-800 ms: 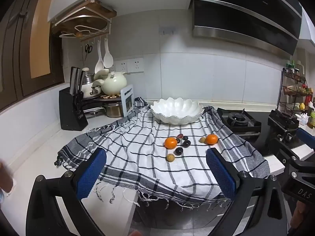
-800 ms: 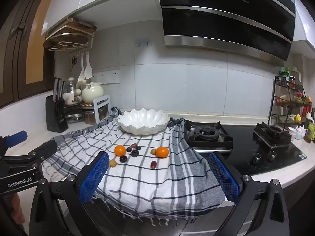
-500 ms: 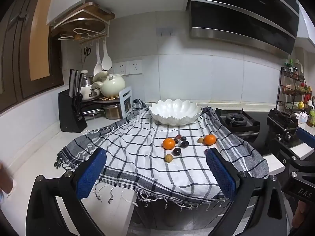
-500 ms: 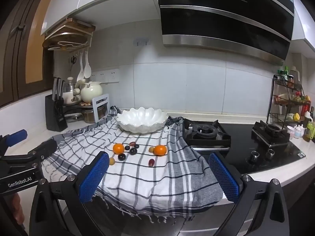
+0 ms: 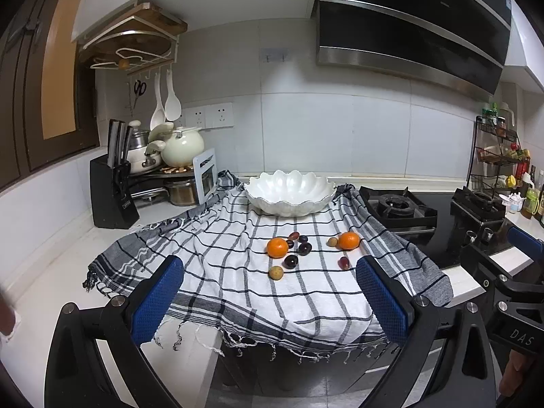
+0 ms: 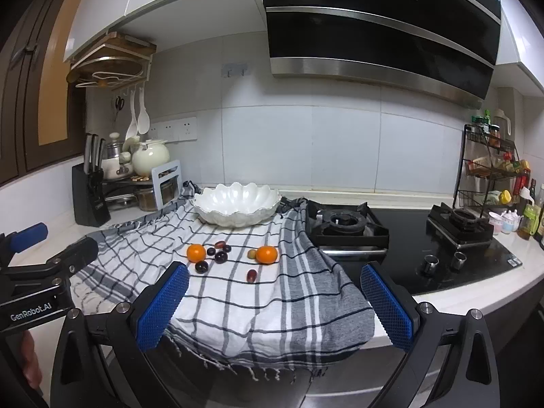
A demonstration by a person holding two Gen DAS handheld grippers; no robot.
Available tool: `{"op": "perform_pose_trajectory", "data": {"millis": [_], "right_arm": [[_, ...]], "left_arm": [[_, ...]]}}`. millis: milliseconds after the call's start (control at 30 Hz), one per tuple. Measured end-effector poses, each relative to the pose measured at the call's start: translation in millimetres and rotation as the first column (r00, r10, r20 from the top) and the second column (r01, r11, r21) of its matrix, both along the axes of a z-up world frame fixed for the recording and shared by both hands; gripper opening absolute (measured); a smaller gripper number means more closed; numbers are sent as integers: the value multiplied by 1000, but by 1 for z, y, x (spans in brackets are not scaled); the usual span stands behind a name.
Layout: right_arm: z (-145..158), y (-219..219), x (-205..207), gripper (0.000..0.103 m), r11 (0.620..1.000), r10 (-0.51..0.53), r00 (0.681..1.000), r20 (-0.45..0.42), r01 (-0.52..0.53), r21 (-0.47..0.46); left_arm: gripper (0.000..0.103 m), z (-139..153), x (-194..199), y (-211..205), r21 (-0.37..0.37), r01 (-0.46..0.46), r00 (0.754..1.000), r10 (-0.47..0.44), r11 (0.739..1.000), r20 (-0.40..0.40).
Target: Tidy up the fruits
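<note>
Both grippers hung short of the counter with nothing in them: the left gripper (image 5: 268,302) and the right gripper (image 6: 273,306) each stood spread wide. The fruit lay loose on the checked cloth (image 5: 238,292), at six o'clock of the empty white bowl (image 5: 290,192). One orange (image 5: 277,247) sat at nine o'clock of the cluster, the other orange (image 5: 349,240) at three, with dark grapes (image 5: 304,248) between them. I judged the oranges firm and light, best pinched across the middle. The grapes looked soft, slick and likely to roll, so I reckoned on a gentle squeeze.
</note>
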State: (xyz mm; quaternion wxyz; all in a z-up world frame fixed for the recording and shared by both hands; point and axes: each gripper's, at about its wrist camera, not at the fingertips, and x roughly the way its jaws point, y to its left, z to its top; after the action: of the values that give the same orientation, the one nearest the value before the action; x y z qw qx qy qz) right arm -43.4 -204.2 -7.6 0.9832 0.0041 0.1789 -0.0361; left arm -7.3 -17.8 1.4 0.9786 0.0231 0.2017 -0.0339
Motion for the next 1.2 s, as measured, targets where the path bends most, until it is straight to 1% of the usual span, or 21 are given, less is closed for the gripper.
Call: {"op": "perform_pose_trajectory", "data": {"millis": [433,1200], "right_arm": [[2,-6,-4,102,1000,-19,1000,-5,19,3],[1,-8,-4,102,1000,-22,1000,-10,22,0]], "left_arm": [[103,-2,2,-7,-8,30,999,-31,999,-18],[103,-4,2,-9,-3,27,999,-27,1000,-18]]}}
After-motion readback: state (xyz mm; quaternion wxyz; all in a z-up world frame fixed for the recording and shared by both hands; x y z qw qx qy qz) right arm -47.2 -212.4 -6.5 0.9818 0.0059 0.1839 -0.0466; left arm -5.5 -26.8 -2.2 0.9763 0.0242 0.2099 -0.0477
